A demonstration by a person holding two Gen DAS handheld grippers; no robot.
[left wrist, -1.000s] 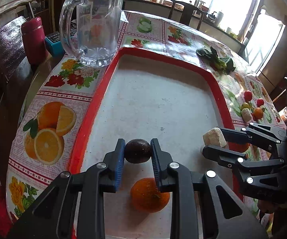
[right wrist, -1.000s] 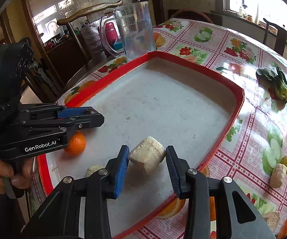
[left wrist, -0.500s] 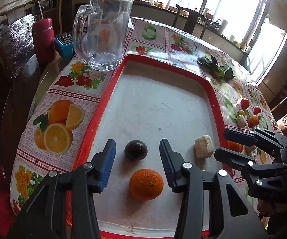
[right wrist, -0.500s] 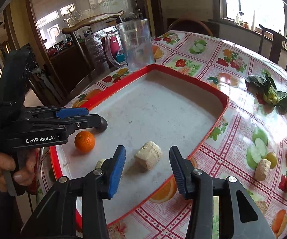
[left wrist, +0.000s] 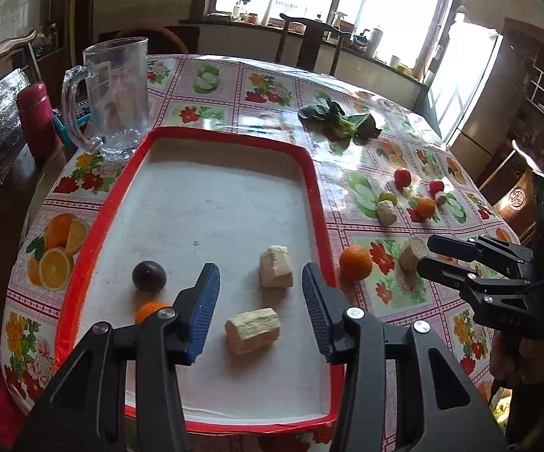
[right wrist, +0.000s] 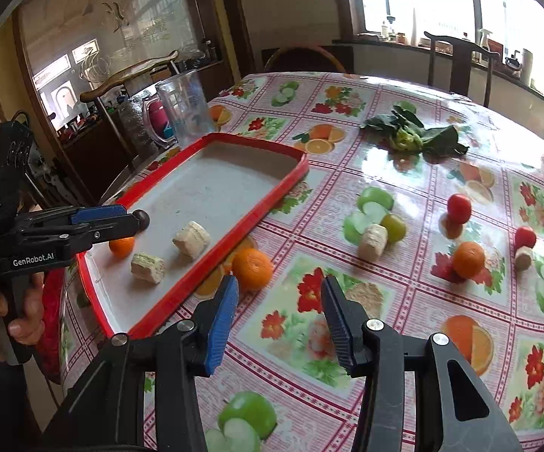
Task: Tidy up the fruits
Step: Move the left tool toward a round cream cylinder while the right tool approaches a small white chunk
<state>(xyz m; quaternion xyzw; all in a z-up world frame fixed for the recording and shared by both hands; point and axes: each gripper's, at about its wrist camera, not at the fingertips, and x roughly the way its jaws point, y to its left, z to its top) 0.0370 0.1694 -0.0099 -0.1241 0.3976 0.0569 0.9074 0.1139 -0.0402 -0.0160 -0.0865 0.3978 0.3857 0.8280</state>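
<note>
The red-rimmed tray (left wrist: 311,173) (right wrist: 283,184) holds a dark round fruit (left wrist: 149,276), an orange (left wrist: 147,310) (right wrist: 121,246) and two pale chunks (left wrist: 276,272) (left wrist: 252,330). My left gripper (left wrist: 260,301) is open and empty above the tray's near end. My right gripper (right wrist: 279,316) is open and empty over the tablecloth right of the tray, near a loose orange (right wrist: 253,268) (left wrist: 355,262). More fruit lies on the cloth: two red ones (right wrist: 459,208), a small orange (right wrist: 468,259), a green one (right wrist: 394,228), and pale chunks (right wrist: 373,241).
A clear glass jug (left wrist: 115,98) stands at the tray's far left corner, with a red flask (left wrist: 36,116) beside it. Leafy greens (right wrist: 411,133) lie at the far side of the table. Chairs stand around the table.
Both grippers opened, let go of the dark fruit and the pale chunk on the tray, and drew back. The right gripper swung right, off the tray.
</note>
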